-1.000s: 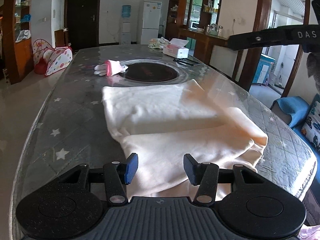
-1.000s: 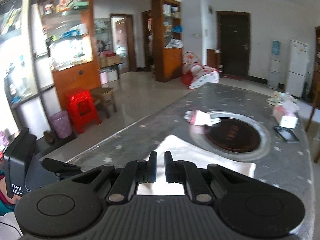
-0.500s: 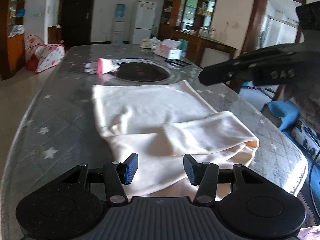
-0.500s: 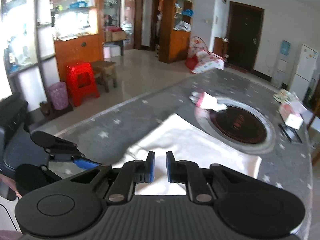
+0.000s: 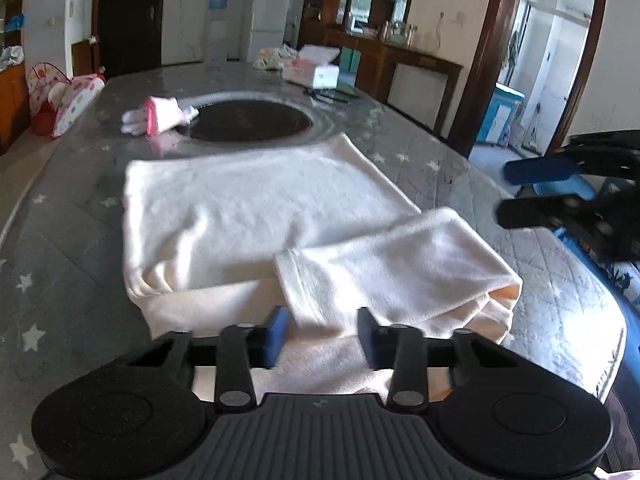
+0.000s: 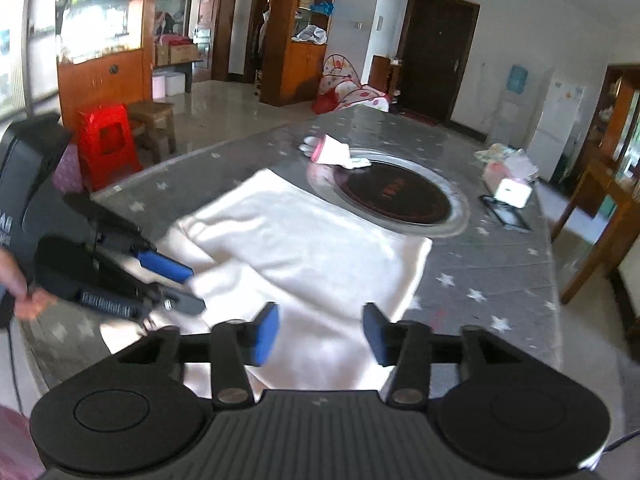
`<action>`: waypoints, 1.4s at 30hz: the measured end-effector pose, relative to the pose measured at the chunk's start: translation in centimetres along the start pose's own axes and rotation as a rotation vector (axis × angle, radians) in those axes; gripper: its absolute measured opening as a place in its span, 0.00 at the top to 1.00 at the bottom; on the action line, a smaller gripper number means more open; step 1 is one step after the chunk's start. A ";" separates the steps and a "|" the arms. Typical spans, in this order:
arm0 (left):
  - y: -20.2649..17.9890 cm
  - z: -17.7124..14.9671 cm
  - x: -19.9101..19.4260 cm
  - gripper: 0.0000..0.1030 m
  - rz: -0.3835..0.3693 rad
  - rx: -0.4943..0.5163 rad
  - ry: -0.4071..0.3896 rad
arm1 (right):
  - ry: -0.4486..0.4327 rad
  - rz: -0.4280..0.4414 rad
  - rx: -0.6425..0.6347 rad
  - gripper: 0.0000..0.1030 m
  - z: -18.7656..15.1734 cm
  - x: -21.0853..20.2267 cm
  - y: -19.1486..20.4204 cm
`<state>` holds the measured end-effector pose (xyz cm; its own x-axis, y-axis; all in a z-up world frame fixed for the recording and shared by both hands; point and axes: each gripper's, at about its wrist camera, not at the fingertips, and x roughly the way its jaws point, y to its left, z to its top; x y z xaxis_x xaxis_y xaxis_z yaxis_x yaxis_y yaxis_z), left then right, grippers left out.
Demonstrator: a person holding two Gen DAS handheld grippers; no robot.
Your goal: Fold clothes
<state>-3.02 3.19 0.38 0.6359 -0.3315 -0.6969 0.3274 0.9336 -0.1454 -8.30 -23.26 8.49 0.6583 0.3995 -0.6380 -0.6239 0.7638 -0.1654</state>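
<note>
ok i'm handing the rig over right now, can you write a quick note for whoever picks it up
Left claw: open, empty, low over the near edge of the cream garment.
Right claw: open, empty, over the garment's near right part.
Garment: lies on the star-print table, just short of the round dark inset. One flap is already folded across the near part; the far part lies flat.
Done: that first fold, and both claws are free of it.
Left: the remaining folds to make it compact, probably starting from the near edge.
The pink and white gloves and tissue box are farther back, out of the way.
</note>
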 end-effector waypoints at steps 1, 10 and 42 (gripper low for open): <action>0.1 -0.1 0.3 0.76 0.006 -0.004 0.009 | 0.002 -0.009 0.000 0.52 -0.5 -0.2 -0.2; 0.1 0.0 0.0 0.90 0.030 -0.031 0.005 | -0.005 -0.044 0.038 0.31 -4.3 -0.5 0.1; -6.0 5.0 -4.5 0.91 0.259 0.098 -0.087 | -0.151 -0.057 0.071 0.19 -9.2 -3.5 -0.5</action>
<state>-4.38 -1.60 7.89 0.7632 -0.0979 -0.6387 0.2093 0.9726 0.1011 -14.22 -29.69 3.91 0.7507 0.4226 -0.5078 -0.5562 0.8191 -0.1406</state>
